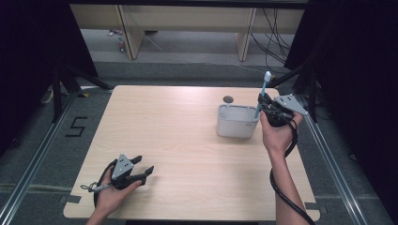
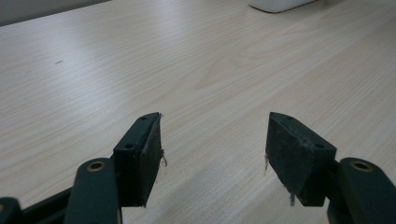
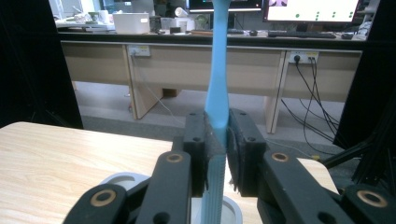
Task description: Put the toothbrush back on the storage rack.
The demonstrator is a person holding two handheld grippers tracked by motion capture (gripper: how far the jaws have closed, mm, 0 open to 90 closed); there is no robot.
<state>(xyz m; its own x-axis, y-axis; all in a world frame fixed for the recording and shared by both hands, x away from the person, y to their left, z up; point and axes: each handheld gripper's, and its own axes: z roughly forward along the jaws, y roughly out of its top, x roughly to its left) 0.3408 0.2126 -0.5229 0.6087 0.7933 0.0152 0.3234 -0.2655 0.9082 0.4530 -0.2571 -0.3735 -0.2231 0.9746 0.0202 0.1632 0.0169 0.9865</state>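
- High view: right claw (image 1: 265, 104) pinches a blue toothbrush (image 1: 263, 91), held upright just beside the white holder (image 1: 236, 123) at the far right of the wooden surface (image 1: 187, 150).
- Left claw (image 1: 143, 169) rests near the front left corner, spread, nothing between its jaws.
- Right gripper view: desks (image 3: 187, 60) and cables (image 3: 313, 93) stand beyond the surface.

The person's left hand (image 1: 110, 192) rests low at the near left, its left gripper (image 1: 143, 169) lying level, jaws spread wide apart with nothing between them. The right forearm reaches forward (cable trailing beneath), the right gripper (image 1: 263, 102) raised, jaws clamped together.
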